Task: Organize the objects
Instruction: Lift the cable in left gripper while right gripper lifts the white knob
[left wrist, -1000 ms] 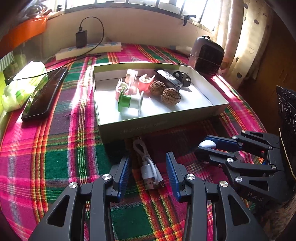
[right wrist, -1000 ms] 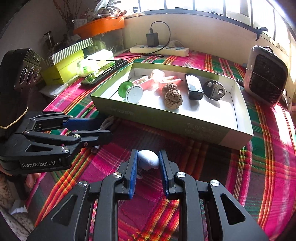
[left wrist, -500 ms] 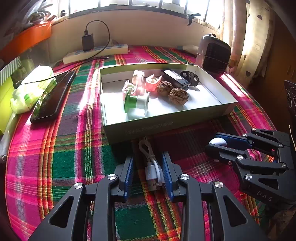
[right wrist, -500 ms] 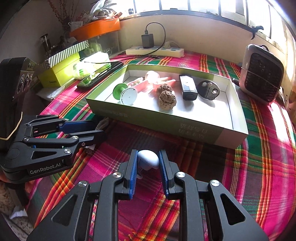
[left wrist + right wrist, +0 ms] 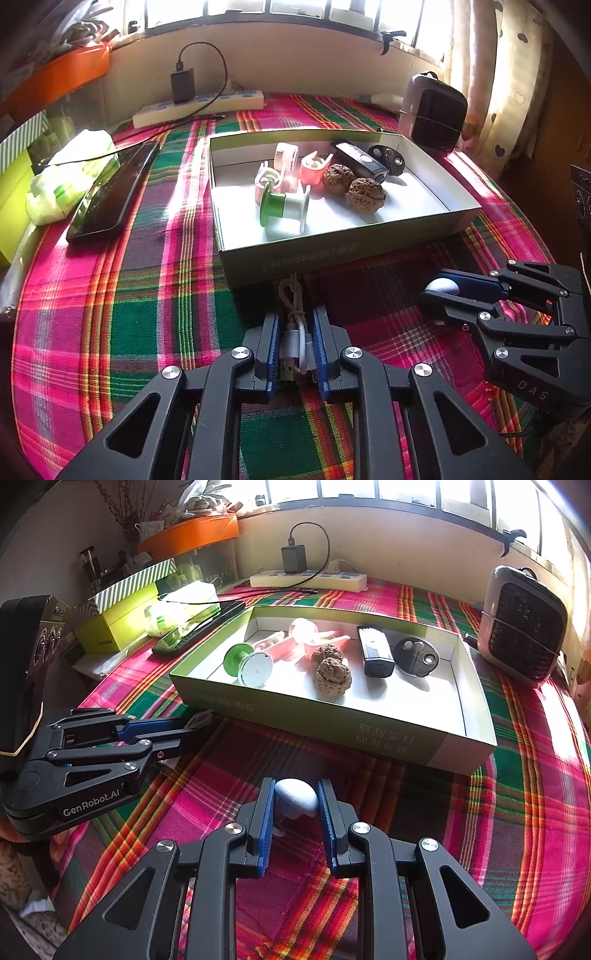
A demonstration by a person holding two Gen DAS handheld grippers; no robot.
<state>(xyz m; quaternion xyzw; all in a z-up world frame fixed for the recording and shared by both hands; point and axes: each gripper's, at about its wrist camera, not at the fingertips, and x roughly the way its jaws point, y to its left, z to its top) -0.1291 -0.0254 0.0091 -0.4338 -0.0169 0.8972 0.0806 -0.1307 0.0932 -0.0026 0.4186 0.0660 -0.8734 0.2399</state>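
The left tool [image 5: 295,345] has just been closing and now clamps a bundled white USB cable [image 5: 297,334], its coil tied at the middle and a metal plug showing between the blue pads; the cable lies on the plaid-clothed counter [image 5: 122,306] just in front of the near wall of the green box [image 5: 332,251]. The right tool [image 5: 295,803] is clenched on a small pale, egg-shaped object [image 5: 297,797], smooth and matte, with a thin white tail under it, also on the cloth before the box.

Inside the box lie a green and white spool [image 5: 284,206], pink and white clips [image 5: 291,166], two wrinkled walnuts [image 5: 354,186], a black oblong device [image 5: 360,160] and a dark round piece [image 5: 388,158].

The left tool's body reads "GenRobot.AI" in the right wrist view; the right tool's shows "DAS". The box's near wall carries pale printed characters, too faint to read
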